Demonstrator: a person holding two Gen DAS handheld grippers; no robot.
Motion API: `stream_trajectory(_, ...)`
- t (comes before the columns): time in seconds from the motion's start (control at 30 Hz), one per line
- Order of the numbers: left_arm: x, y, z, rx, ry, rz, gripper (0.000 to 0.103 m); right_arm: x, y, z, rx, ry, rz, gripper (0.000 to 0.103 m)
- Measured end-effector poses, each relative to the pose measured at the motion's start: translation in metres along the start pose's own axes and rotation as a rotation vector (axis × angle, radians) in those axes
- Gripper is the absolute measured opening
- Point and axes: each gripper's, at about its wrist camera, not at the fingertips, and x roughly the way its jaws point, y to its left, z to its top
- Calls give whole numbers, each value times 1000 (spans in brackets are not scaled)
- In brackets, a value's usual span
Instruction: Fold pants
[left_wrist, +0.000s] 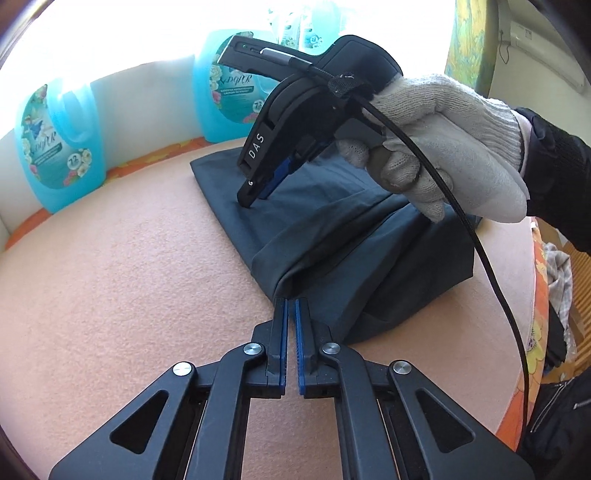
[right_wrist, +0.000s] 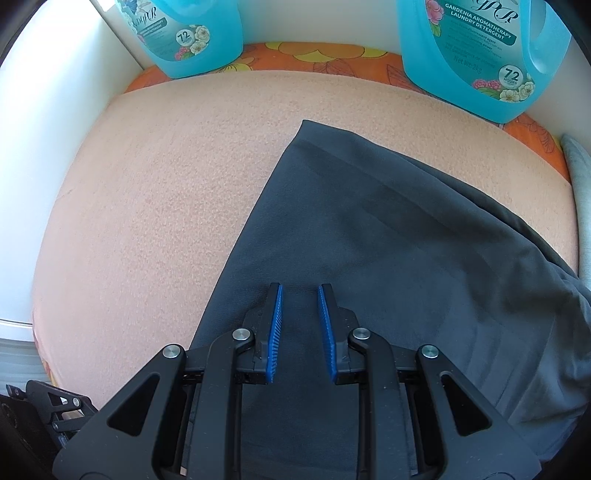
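Note:
Dark grey pants (left_wrist: 332, 236) lie folded into a thick stack on a peach blanket (left_wrist: 129, 258). My left gripper (left_wrist: 290, 301) is nearly shut, its blue pads at the near corner of the fold; whether cloth is pinched between them does not show. In the left wrist view my right gripper (left_wrist: 255, 195), held by a white-gloved hand (left_wrist: 450, 147), points down with its tips on the top layer of the pants. In the right wrist view the right gripper (right_wrist: 300, 288) is open a little, its jaws just above the flat grey cloth (right_wrist: 369, 240).
Two blue laundry detergent jugs (left_wrist: 55, 147) (left_wrist: 229, 88) stand at the back against a white wall; they also show in the right wrist view (right_wrist: 184, 33) (right_wrist: 487, 55). An orange floral sheet (right_wrist: 314, 59) edges the blanket. Clothes (left_wrist: 557, 269) lie off the right side.

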Motion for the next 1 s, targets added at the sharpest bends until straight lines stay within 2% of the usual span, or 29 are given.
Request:
stream_trajectory(0.03,0,3,2,-6,0,15,4,-2,0,-2,4,3,28,21)
stream_trajectory(0.1,-3,6,6,-6,-19,26,23,-11,5,-10,-10,-3,97,21)
stream_trajectory(0.17,-5,22,12,-59,-38,13,33,-26,14,-24,-53,-34,141,21)
stream_trajectory(0.3,0,56,30,-118,-35,39,33,-55,33,-61,-181,-109,149,21)
stream_trajectory(0.37,5,74,41,-151,-27,23,33,-62,47,-80,-284,-124,166,21)
stream_trajectory(0.43,13,87,55,-175,-16,-11,32,-63,63,-95,-385,-137,121,22)
stream_trajectory(0.53,29,90,74,-155,17,-34,32,-54,82,-105,-500,-150,8,33)
stream_trajectory(0.67,59,91,89,-158,74,-87,32,-43,90,-104,-535,-140,16,35)
stream_trajectory(0.8,76,94,92,-161,99,-96,32,-31,101,-111,-600,-134,-66,35)
stream_trajectory(0.83,79,94,91,-159,104,-106,32,-28,101,-112,-603,-136,-82,32)
stream_trajectory(0.87,82,93,92,-152,107,-110,32,-25,101,-113,-606,-130,-87,14)
stream_trajectory(0.9,85,91,92,-143,110,-116,32,-24,101,-114,-607,-129,-94,8)
stream_trajectory(0.97,89,88,91,-129,118,-113,32,-26,102,-117,-617,-159,-117,5)
stream_trajectory(1.0,91,88,92,-130,121,-118,25,-29,103,-118,-616,-168,-118,4)
